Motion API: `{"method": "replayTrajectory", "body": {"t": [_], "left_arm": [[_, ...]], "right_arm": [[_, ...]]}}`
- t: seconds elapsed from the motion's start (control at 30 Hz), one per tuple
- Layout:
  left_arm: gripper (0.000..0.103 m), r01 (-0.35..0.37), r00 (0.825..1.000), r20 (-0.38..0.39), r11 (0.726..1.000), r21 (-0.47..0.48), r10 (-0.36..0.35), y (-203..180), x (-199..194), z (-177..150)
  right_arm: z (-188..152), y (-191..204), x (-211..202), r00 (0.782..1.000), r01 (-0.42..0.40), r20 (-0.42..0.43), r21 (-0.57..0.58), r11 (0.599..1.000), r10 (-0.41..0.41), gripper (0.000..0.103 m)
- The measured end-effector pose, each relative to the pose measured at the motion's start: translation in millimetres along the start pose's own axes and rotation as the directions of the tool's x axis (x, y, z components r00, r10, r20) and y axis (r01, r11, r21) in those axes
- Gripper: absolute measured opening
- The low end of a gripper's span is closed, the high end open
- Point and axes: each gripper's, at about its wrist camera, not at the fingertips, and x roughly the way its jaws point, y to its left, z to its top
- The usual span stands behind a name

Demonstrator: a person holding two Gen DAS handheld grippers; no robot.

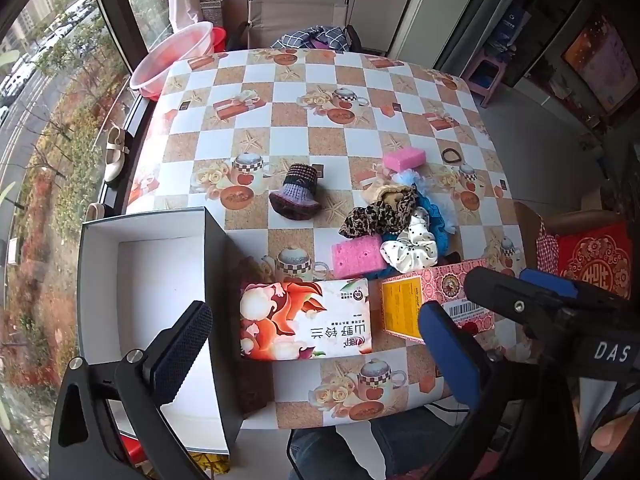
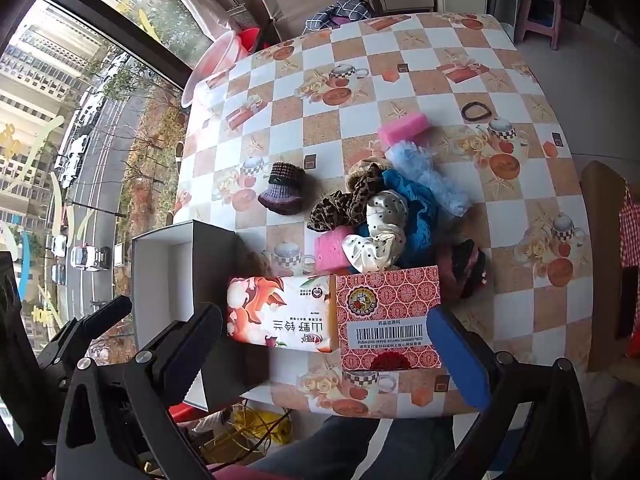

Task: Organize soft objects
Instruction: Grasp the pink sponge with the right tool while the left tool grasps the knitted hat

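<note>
A heap of scrunchies lies right of the table's middle: leopard, white dotted, blue. Two pink sponges flank it, one far, one near. A knitted purple hat sits to the left. A tissue pack lies at the front edge. My left gripper hovers open above it. My right gripper is open over the pack and a pink carton. Nothing is held.
An open white box with dark sides stands at the table's front left. A black hair tie lies far right. A pink basin and a chair are beyond the table. A person's legs show below.
</note>
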Motion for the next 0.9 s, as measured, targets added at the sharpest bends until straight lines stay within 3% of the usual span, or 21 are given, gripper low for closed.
{"method": "replayTrajectory", "body": {"t": [0.4,0.67,0.9], "left_arm": [[0.103,-0.019,1.000,-0.011,1.000,-0.019,0.019,7.6,16.1,-2.7],[0.103,0.002,1.000,-0.006,0.999,-0.036,-0.003,9.1,33.6,24.8],[0.103,-0.034,0.999,-0.011,0.999,-0.017,0.034,6.3,59.0,54.0]], "right_arm": [[14.9,-29.6,-4.0,1.000,0.001,-0.015,0.085,0.996,0.001,0.103],[28.8,-50.7,0.7,0.999,0.028,-0.036,0.099,0.995,-0.024,0.103],[48.9,-87.0,5.5,0.997,0.065,-0.050,0.133,0.989,-0.059,0.103]]}}
